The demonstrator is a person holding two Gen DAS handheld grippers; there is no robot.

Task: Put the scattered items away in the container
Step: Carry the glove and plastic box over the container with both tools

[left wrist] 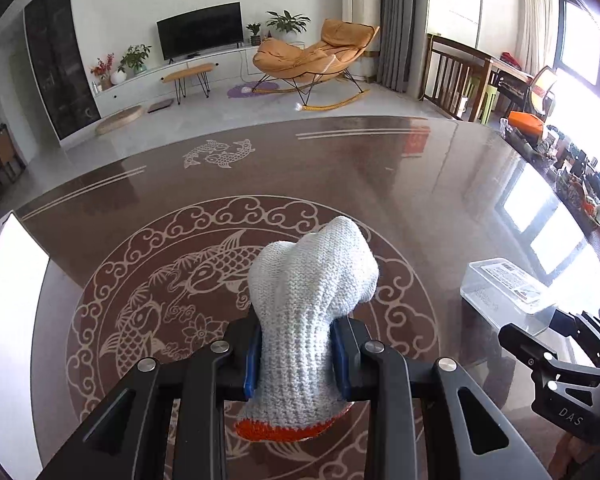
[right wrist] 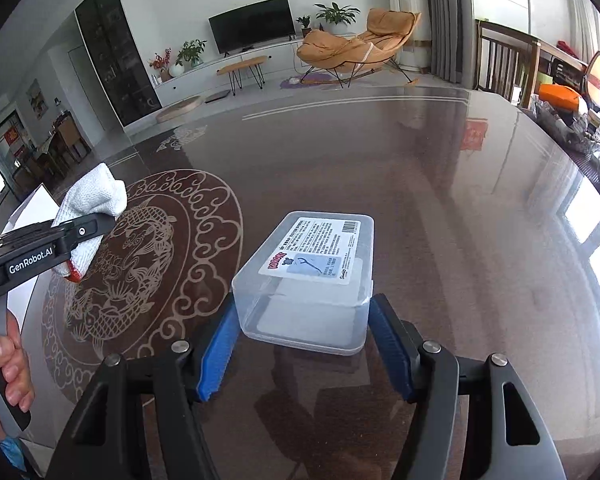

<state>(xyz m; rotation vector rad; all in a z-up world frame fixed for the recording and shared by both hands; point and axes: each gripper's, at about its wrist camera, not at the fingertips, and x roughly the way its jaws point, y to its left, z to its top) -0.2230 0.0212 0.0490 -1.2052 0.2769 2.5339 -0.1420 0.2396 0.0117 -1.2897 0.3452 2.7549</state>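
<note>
the left tool (left wrist: 296,356) grips a white knitted work glove (left wrist: 312,300) with an orange-red cuff between its blue pads (left wrist: 251,364), holding it raised above the koi medallion on the glossy brown counter (left wrist: 340,168). to its right, a clear plastic container (right wrist: 306,280) with a printed label on its lid sits on the counter (right wrist: 440,208), closed, its near end between the blue fingers (right wrist: 216,354) of the right tool (right wrist: 302,350), which stands wide and empty, not touching the box. the gloved left tool (right wrist: 85,232) hangs well apart from the container, over the counter's left side.
</note>
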